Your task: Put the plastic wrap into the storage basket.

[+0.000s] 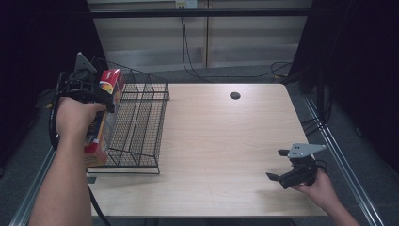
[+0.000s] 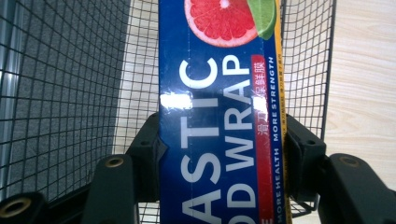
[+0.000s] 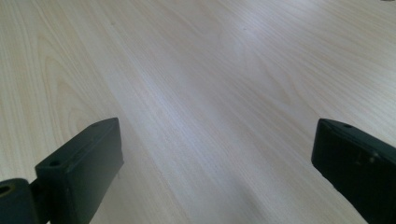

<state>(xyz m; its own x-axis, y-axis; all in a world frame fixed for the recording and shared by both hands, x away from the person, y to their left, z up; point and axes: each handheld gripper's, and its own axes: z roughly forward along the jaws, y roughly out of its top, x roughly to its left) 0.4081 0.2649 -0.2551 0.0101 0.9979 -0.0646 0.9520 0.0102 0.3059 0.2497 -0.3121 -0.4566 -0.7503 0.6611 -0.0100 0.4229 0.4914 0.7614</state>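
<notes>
Pale wood grain covers the surface (image 1: pixel 221 141), which stands in a dim room with dark drapes at both sides, cables trailing along the far wall and grey floor around it. At the surface's left edge sits a black wire basket (image 1: pixel 141 122). The left claw (image 2: pixel 219 149) is clenched on a blue plastic wrap box (image 2: pixel 219 116), held upright over the basket's left side, so the placing looks about half done: lowering and letting go remain. The right claw (image 1: pixel 282 165) rests released near the front right corner, nothing between its jaws.
</notes>
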